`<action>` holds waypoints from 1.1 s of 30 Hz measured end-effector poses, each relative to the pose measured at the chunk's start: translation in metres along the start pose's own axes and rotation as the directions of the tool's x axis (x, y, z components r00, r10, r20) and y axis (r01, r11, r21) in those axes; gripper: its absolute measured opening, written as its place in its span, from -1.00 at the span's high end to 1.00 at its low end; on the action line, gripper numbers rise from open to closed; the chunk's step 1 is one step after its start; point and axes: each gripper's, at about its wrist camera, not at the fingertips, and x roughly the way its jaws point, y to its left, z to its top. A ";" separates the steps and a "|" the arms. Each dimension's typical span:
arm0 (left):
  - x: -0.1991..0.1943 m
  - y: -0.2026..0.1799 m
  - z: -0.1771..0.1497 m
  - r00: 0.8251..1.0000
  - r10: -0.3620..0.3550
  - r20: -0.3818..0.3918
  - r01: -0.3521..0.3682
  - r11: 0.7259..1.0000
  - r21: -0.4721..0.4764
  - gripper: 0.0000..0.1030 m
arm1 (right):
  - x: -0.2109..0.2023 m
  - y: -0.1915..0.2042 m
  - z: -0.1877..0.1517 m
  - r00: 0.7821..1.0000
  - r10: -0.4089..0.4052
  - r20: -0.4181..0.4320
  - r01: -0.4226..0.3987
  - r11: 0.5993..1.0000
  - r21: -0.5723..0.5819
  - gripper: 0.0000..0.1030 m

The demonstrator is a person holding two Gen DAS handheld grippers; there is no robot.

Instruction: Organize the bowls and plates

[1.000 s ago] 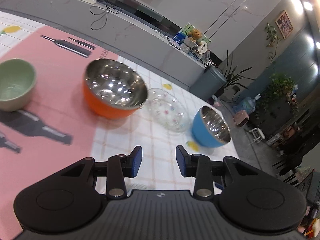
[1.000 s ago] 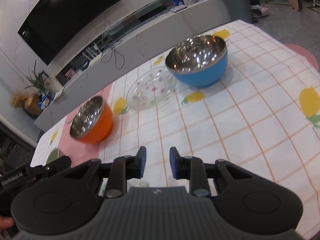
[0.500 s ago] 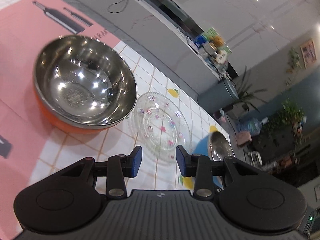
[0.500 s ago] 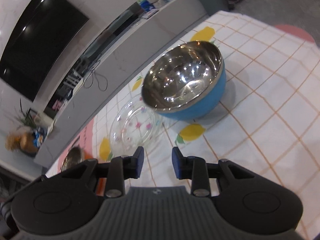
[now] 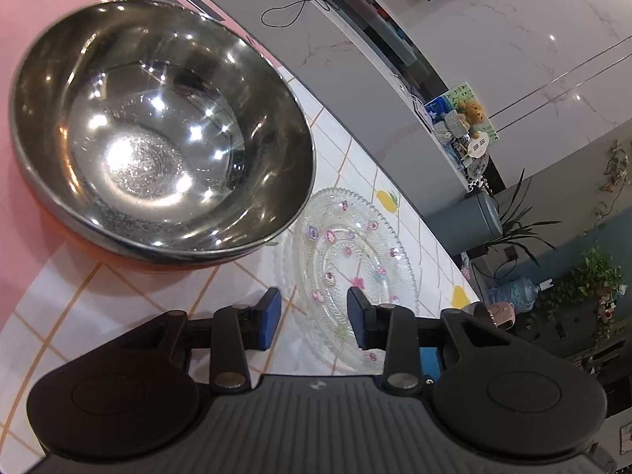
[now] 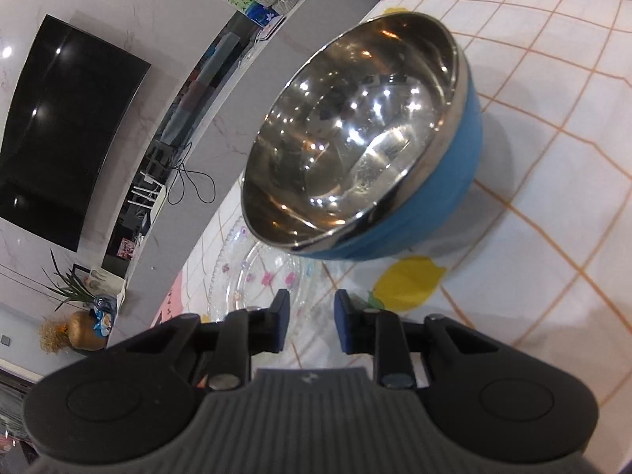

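On the checked tablecloth (image 6: 553, 79), perhaps pink-edged, bowls rest.

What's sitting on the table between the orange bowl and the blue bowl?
The clear glass plate with little pink flowers lies between the orange bowl and the blue bowl; each wrist view shows it beside one bowl.
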 end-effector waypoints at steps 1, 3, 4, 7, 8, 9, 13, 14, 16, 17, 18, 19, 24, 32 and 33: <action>0.001 0.000 0.000 1.000 0.002 0.001 -0.002 1.000 0.008 0.45 | 0.003 0.000 0.001 1.000 0.002 -0.004 -0.002 1.000 0.005 0.72; 0.002 0.000 -0.001 1.000 0.000 0.001 0.000 1.000 0.026 0.60 | 0.007 -0.002 0.001 1.000 0.010 -0.007 -0.010 1.000 0.021 0.83; 0.004 0.001 -0.001 1.000 -0.007 -0.009 0.007 1.000 0.028 0.70 | 0.009 -0.002 0.001 1.000 0.013 -0.009 -0.013 1.000 0.026 0.89; 0.003 0.003 0.000 1.000 -0.004 -0.022 0.005 0.999 0.039 0.79 | 0.010 -0.004 0.001 1.000 0.022 -0.010 -0.022 1.000 0.013 0.90; 0.002 0.002 0.000 1.000 0.001 -0.026 0.000 0.999 0.051 0.79 | 0.009 -0.004 0.001 1.000 0.022 -0.011 -0.021 1.000 0.006 0.90; -0.001 0.003 0.000 1.000 0.008 -0.030 -0.006 0.998 0.065 0.79 | 0.008 -0.004 0.001 1.000 0.022 -0.016 -0.022 1.000 0.002 0.90; -0.015 0.001 -0.005 0.997 0.034 -0.072 -0.026 0.994 0.105 0.79 | 0.000 -0.004 -0.004 0.999 0.019 -0.038 -0.020 1.000 -0.023 0.89; -0.020 0.002 -0.008 0.996 0.039 -0.085 -0.030 0.993 0.113 0.79 | -0.004 -0.005 -0.007 0.999 0.014 -0.044 -0.015 1.000 -0.027 0.89; -0.032 0.006 -0.015 0.993 0.046 -0.107 -0.032 0.992 0.125 0.78 | -0.018 -0.011 -0.014 0.998 0.005 -0.056 -0.006 1.000 -0.024 0.89; -0.038 0.009 -0.018 0.993 0.043 -0.113 -0.029 0.992 0.121 0.78 | -0.024 -0.013 -0.017 0.998 -0.001 -0.062 0.000 1.000 -0.024 0.89; -0.044 0.012 -0.022 0.992 0.041 -0.122 -0.027 0.993 0.117 0.78 | -0.031 -0.014 -0.022 0.998 -0.003 -0.066 0.001 1.000 -0.024 0.89; -0.050 0.015 -0.025 0.990 0.043 -0.132 -0.028 0.993 0.116 0.79 | -0.038 -0.015 -0.027 0.997 -0.008 -0.071 0.005 0.999 -0.034 0.89; -0.068 0.027 -0.039 0.985 0.048 -0.165 -0.028 0.992 0.120 0.78 | -0.067 -0.019 -0.049 0.994 -0.045 -0.098 0.038 0.997 -0.071 0.88; -0.065 0.024 -0.028 0.992 0.047 -0.115 -0.025 0.982 0.187 0.34 | -0.083 -0.018 -0.045 0.997 -0.062 -0.052 0.054 0.987 -0.149 0.48; -0.063 0.025 -0.025 0.993 0.046 -0.107 -0.025 0.982 0.189 0.34 | -0.084 -0.019 -0.041 0.997 -0.063 -0.038 0.056 0.987 -0.151 0.48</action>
